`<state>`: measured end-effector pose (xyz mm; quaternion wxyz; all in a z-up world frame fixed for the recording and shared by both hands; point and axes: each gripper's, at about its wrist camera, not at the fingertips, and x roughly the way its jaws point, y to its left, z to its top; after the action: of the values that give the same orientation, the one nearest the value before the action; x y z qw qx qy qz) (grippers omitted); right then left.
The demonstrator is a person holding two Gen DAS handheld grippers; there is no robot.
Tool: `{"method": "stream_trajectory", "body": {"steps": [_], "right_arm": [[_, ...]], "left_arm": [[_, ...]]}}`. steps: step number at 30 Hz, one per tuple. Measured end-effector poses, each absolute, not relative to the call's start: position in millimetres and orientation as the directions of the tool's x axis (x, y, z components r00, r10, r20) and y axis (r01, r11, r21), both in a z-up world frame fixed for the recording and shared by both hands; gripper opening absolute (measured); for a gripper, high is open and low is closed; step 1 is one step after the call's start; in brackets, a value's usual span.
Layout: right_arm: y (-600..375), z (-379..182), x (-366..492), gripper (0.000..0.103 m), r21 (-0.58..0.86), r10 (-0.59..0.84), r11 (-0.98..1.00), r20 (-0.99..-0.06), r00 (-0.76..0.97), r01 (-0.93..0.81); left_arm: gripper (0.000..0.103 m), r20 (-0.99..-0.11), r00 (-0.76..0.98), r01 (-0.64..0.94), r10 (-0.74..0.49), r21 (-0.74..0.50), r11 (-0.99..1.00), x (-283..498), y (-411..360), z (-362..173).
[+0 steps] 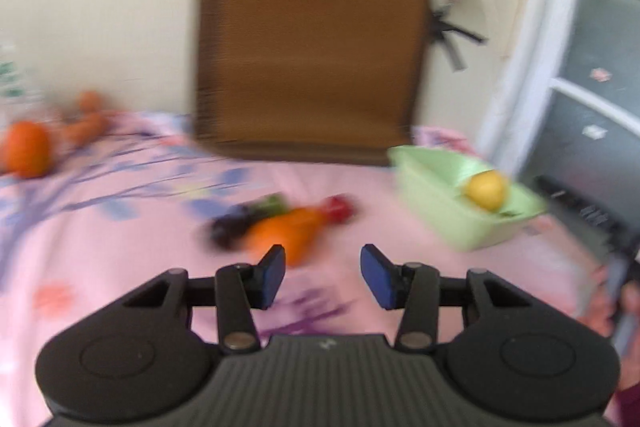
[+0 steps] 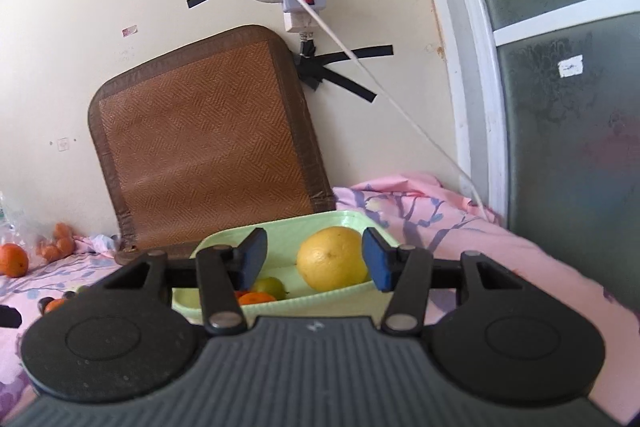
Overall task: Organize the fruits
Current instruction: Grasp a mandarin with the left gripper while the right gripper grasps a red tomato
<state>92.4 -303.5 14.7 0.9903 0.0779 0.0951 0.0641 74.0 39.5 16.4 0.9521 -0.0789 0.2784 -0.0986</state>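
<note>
Left gripper (image 1: 322, 269) nearest the lens, jaws spread, nothing between them, above the pink sheet (image 1: 120, 227). View smeared with blur.

Landmark: green tray (image 2: 320, 301), on the sheet by the foot of the brown mat (image 2: 200, 143).

- Mat leans on the wall just behind the tray
- Right gripper (image 2: 315, 259) hangs over the tray's near rim, jaws parted, holding nothing; yellow citrus (image 2: 334, 259) sits inside the tray, close to the right pad, whether touching I cannot tell
- Inside the tray, left of the citrus: a small green fruit (image 2: 272, 286) and an orange one (image 2: 256, 298), partly hidden by the finger
- Loose pile left of the tray on the sheet: orange fruit (image 1: 288, 231), dark one (image 1: 230, 231), red one (image 1: 340, 207), too blurred to name
- Far left of the tray by the wall: large orange (image 2: 13, 259), small oranges (image 2: 58, 243)

Key relation, as I judge it: the pile's orange fruit lies just ahead of the left jaws, slightly left of centre, its long axis running toward the tray. Left gripper is the nearer; it needs a small leftward shift before closing
</note>
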Motion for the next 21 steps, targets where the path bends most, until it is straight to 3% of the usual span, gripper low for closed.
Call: {"method": "stream_trajectory", "body": {"steps": [4,8,10,16,21], "right_arm": [[-265.3,17.3,79.8,0.054,0.204,0.290,0.948,-0.234,0.928,-0.245],[-214.6,13.3,83.3,0.047,0.162,0.418,0.908,-0.338,0.843,-0.385],[-193.8,13.8,94.6,0.038,0.120,0.437,0.897,-0.378,0.816,-0.426],[-167.1,14.7,150.6,0.038,0.128,0.448,0.888,-0.454,0.771,-0.441],[-158.7,4.9,178.6,0.039,0.159,0.445,0.891,-0.489,0.750,-0.426]], "left_arm": [[0.043,-0.540,0.837,0.016,-0.090,-0.139,0.990,63.2,80.4,7.8],[0.043,-0.558,0.821,0.027,-0.119,-0.170,0.985,68.0,85.0,-1.5],[0.042,-0.546,0.825,0.073,-0.145,-0.150,0.986,67.2,73.5,-0.7],[0.043,-0.504,0.844,0.188,-0.186,-0.047,0.981,87.8,24.3,12.2],[0.045,-0.536,0.829,0.178,-0.159,-0.016,0.984,118.8,7.8,4.3]]}}
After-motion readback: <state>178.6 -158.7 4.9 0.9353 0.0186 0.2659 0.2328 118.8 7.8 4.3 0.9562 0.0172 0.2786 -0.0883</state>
